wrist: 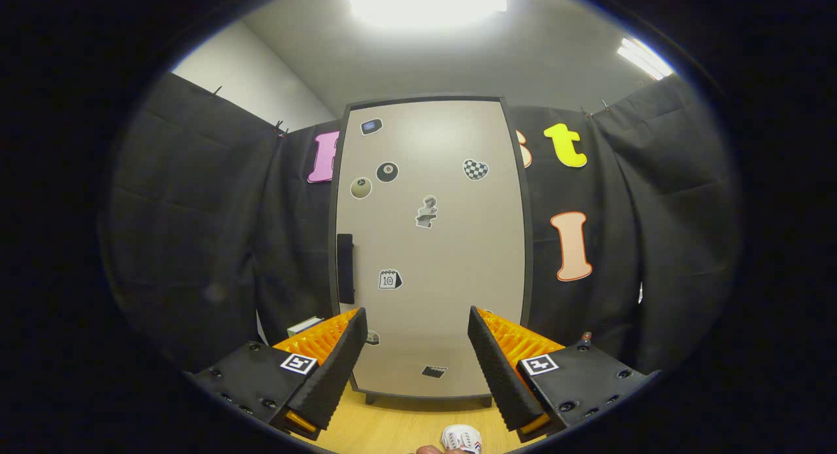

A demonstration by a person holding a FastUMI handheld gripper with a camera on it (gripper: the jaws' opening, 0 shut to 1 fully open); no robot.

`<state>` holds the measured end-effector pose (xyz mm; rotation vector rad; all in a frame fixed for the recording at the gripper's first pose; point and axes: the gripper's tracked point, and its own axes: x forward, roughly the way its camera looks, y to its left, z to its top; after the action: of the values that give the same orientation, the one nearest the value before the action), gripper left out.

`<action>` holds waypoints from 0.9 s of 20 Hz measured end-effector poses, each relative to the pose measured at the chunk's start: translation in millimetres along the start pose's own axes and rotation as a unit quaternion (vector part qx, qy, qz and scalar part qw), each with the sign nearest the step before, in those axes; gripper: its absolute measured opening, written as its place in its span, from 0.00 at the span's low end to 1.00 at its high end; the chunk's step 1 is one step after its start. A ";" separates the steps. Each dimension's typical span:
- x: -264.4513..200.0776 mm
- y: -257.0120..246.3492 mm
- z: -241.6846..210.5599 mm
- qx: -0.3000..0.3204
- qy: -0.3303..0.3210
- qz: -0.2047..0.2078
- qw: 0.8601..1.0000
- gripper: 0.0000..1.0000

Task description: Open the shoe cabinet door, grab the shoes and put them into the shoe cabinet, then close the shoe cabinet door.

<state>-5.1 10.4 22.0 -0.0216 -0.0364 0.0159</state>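
The shoe cabinet (428, 244) stands upright beyond my fingers, its beige door shut and dotted with several stickers. A black handle (345, 268) runs vertically along the door's left edge. My gripper (416, 323) is open, its orange-and-black fingers (340, 362) spread wide with nothing between them, pointing at the lower part of the door. A white shoe (461, 437) with red marks lies on the wooden floor (392, 428) just below and between my fingers, only its tip visible.
Black cloth walls (209, 231) close in on both sides of the cabinet. A small pale object (305, 325) peeks out beside the cabinet's lower left corner, behind my left finger. Bright ceiling lights (425, 2) glare overhead.
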 end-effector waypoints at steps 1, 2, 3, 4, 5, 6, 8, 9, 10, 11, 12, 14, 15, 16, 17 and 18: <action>-0.2 0.4 1.3 -0.003 -0.002 -0.002 1.000 0.97; -0.1 1.5 1.7 -0.007 -0.002 -0.003 1.000 0.97; -0.4 5.2 1.4 -0.010 -0.001 0.000 1.000 0.97; -0.6 7.8 1.6 -0.011 -0.001 0.003 1.000 0.97; -1.7 10.3 1.6 -0.012 -0.002 0.005 1.000 0.97; -2.8 11.8 1.8 -0.012 -0.001 0.006 1.000 0.97; -4.0 15.1 2.3 -0.012 -0.001 0.010 1.000 0.97; -4.5 16.7 3.1 -0.013 -0.003 0.011 1.000 0.97; -4.5 17.7 4.7 -0.014 -0.004 0.011 1.000 0.97; -4.2 19.0 5.4 -0.016 -0.005 0.012 1.000 0.97; -4.0 20.0 7.0 -0.018 -0.006 0.012 1.000 0.97; -1.4 20.0 7.5 -0.026 -0.005 0.002 1.000 0.97; 0.1 24.0 6.9 -0.029 -0.003 0.003 1.000 0.97; 0.9 28.8 6.8 -0.032 -0.002 0.007 0.999 0.97; 2.0 34.5 6.9 -0.034 -0.004 0.012 0.999 0.97; 4.0 38.9 8.2 -0.037 -0.007 0.017 0.999 0.97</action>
<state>-1.9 49.6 29.5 -0.0957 -0.0515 0.0479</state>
